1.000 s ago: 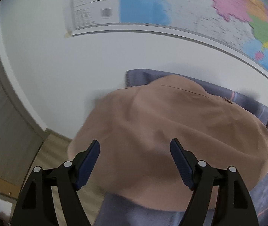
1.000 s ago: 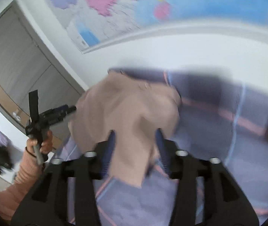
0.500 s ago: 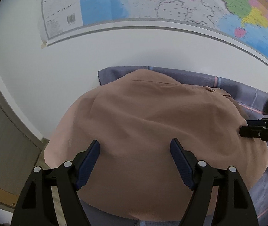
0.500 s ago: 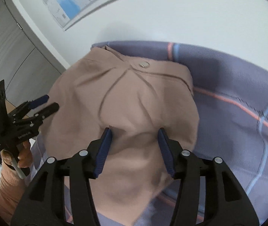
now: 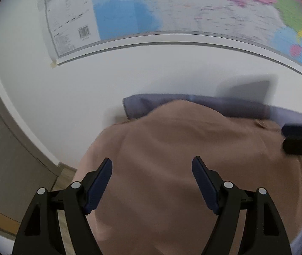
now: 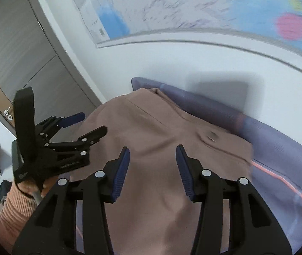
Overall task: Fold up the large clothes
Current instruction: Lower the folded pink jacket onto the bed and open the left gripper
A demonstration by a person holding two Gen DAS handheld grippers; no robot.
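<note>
A tan garment (image 6: 151, 148) is spread over a purple checked sheet (image 6: 278, 144), against the white wall under a map (image 5: 172, 10).

The sheet's far edge meets the wall; bare sheet is seen to the right of the garment, and a grey door (image 6: 13, 48) stands to its left. The garment's long axis runs from the wall toward the cameras, its seamed waistband and small metal button (image 6: 211, 136) at the wall end. The fabric looks smooth and matte, softly creased. The left gripper (image 5: 152, 182) is held spread above the garment, nothing pinched. The right gripper (image 6: 152, 170) jaws are closing over the cloth, pads not yet pressing.
</note>
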